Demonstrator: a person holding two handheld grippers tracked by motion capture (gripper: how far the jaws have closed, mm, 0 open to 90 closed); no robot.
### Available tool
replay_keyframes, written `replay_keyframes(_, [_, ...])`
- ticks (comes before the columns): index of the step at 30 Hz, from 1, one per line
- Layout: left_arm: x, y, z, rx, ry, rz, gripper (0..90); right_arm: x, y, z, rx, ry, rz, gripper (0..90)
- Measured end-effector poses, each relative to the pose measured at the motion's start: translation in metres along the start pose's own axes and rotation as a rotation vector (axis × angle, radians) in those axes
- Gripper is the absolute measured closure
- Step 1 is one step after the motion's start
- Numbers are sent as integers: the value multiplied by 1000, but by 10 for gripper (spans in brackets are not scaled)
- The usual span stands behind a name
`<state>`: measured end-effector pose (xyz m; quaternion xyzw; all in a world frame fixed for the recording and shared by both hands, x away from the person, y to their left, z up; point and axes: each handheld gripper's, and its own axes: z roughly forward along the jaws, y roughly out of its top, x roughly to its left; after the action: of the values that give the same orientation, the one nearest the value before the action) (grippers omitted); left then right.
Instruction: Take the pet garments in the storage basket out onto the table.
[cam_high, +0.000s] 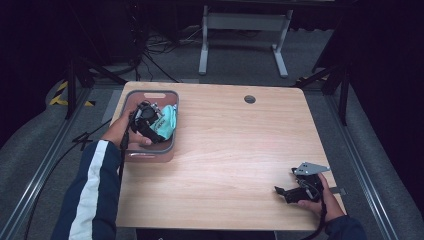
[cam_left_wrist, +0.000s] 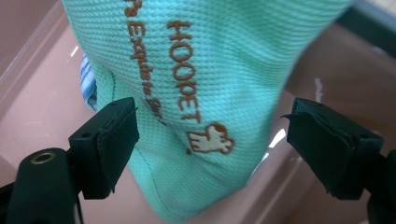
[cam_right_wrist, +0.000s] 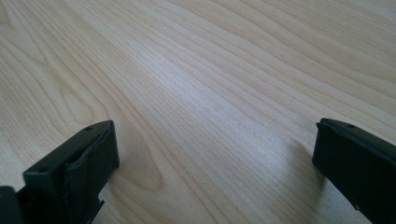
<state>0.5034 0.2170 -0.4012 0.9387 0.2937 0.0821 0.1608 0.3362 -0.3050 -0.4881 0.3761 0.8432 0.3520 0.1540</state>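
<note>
While one mint garment (cam_left_wrist: 210, 84) fills one tray (cam_high: 169, 150), two grippers gape.

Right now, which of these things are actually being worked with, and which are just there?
In use:
- mint-green mesh fabric pouch
- pink plastic tray
- left gripper, open around the pouch

Just there:
- right gripper, open over the wooden table
- striped item behind the pouch

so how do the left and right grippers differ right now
The left gripper is inside the pink bin, jaws astride a mint green cloth; the right gripper sits over bare wooden table with nothing between its jaws. The left is at the table's far left, the right near its front right corner. Both are open.
</note>
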Motion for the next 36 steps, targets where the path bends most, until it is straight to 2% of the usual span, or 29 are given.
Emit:
replay_keyframes(4, [4,5,9,25,-5,-8,168,0,0,0,0,0,0,6])
replay_keyframes(7, [6,7,16,54,6,-19,188,0,0,0,0,0,0,6])
replay_keyframes(10, [6,9,24,95,-4,-21,266,0,0,0,0,0,0,5])
replay_keyframes(12, [6,9,26,102,7,-14,316,0,0,0,0,0,0,5])
replay_keyframes(13, [5,11,30,134,42,-6,373,0,0,0,0,0,0,5])
replay_keyframes(14, [5,11,30,134,42,-6,403,0,0,0,0,0,0,5])
replay_keyframes(15, [5,11,32,149,44,-2,403,0,0,0,0,0,0,5])
replay_keyframes(16, [5,12,32,174,41,6,451,0,0,0,0,0,1,6])
replay_keyframes(17, [5,11,34,174,54,-1,484,0,0,0,0,0,1,5])
replay_keyframes(21, [7,10,35,172,61,1,598,0,0,0,0,0,0,6])
replay_keyframes(24, [6,11,32,193,121,8,652,0,0,0,0,0,0,6])
replay_keyframes(25, [7,11,30,207,122,10,663,0,0,0,0,0,0,6])
replay_keyframes(27, [7,7,19,160,164,-3,728,0,0,0,-1,1,2,6])
replay_keyframes(31, [8,-2,-5,56,173,-27,751,0,0,0,-1,2,2,5])
replay_keyframes(34, [8,-15,-30,-50,178,-68,755,0,0,0,-1,1,2,6])
replay_keyframes(36, [6,-22,-40,-102,174,-88,755,0,0,0,0,1,3,6])
